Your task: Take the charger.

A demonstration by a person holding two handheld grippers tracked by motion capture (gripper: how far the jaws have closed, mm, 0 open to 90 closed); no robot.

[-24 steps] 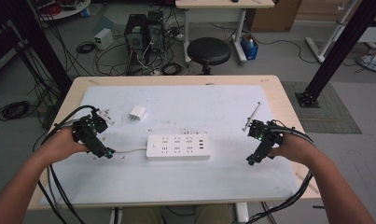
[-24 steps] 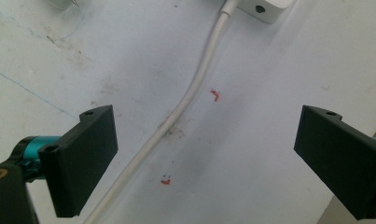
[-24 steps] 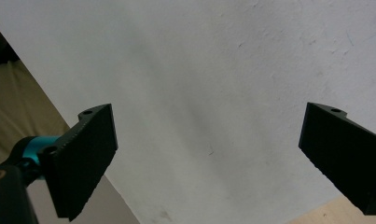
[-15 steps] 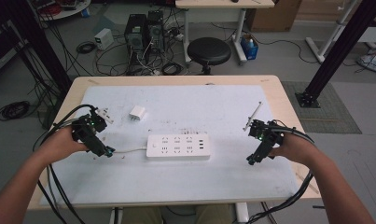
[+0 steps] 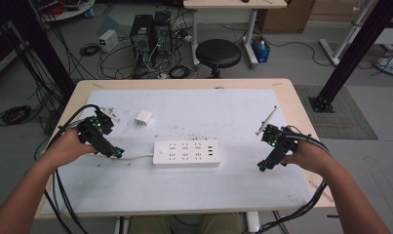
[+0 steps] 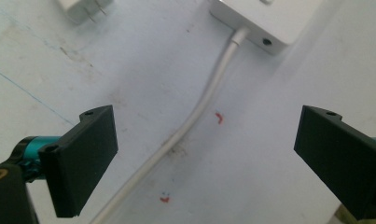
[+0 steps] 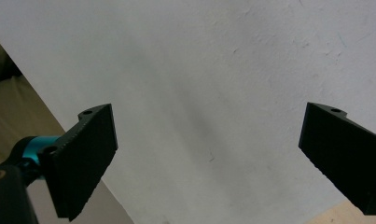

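A white power strip (image 5: 186, 153) lies flat in the middle of the white table top (image 5: 194, 112); its white cord (image 5: 135, 157) runs left from it. A small white plug adapter (image 5: 143, 118) lies behind and left of the strip. My left gripper (image 5: 117, 152) hovers low over the cord, left of the strip, jaws wide open. In the left gripper view the cord (image 6: 195, 112) passes between the open jaws toward the strip's end (image 6: 262, 21), with the adapter (image 6: 80, 8) at the top. My right gripper (image 5: 262, 167) is open above bare table at the right.
A thin rod (image 5: 267, 119) lies near the table's right edge. Black cables (image 5: 62, 129) trail off the left side and down the right front. Behind the table stand a black stool (image 5: 218, 52), computer towers (image 5: 150, 31) and loose floor cables.
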